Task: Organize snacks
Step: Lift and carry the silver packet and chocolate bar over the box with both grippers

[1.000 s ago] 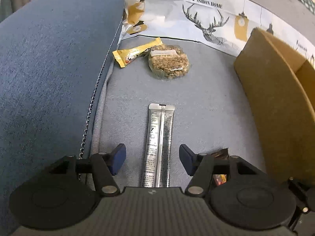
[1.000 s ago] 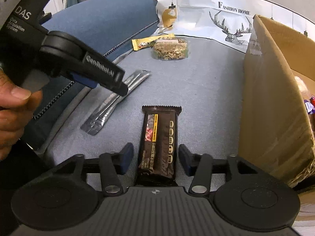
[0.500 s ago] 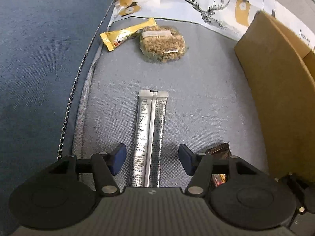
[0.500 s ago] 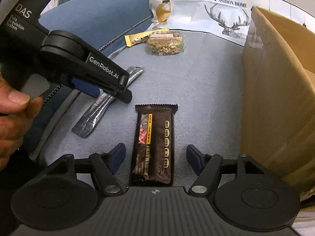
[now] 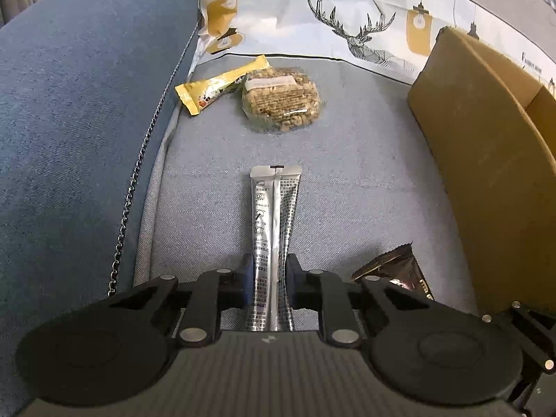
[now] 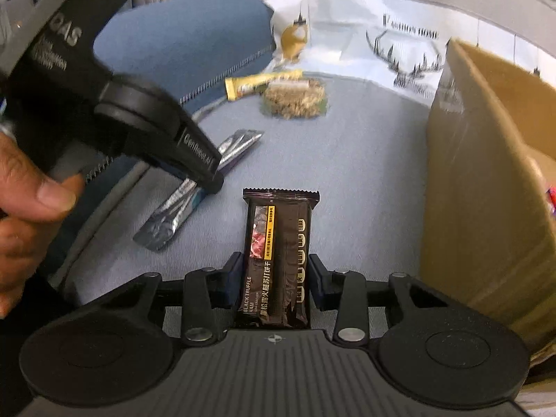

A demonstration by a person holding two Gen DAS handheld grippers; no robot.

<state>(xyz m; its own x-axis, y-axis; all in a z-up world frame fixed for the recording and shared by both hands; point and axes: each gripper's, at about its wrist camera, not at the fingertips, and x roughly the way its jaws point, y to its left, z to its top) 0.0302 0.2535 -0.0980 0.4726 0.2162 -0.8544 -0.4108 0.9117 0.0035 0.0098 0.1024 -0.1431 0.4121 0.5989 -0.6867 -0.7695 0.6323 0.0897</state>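
Note:
My left gripper (image 5: 267,279) is shut on a long silver stick packet (image 5: 272,215) that lies lengthwise on the grey sofa seat. The packet also shows in the right wrist view (image 6: 173,213), under the left gripper body (image 6: 146,121). My right gripper (image 6: 274,279) is shut on a dark brown snack bar (image 6: 278,243) printed "Black Truffle Ham". A corner of that bar shows in the left wrist view (image 5: 396,266). A yellow bar (image 5: 222,83) and a clear pack of grain biscuit (image 5: 281,99) lie farther ahead on the seat.
An open cardboard box (image 5: 486,180) stands on the right of the seat, also in the right wrist view (image 6: 479,180), with some snacks inside. A blue sofa cushion (image 5: 76,121) rises on the left. A white deer-print cloth (image 5: 347,24) covers the back.
Both grippers have closed: the left onto the silver stick packet, the right onto the brown snack bar. Both were open around them half a second ago.

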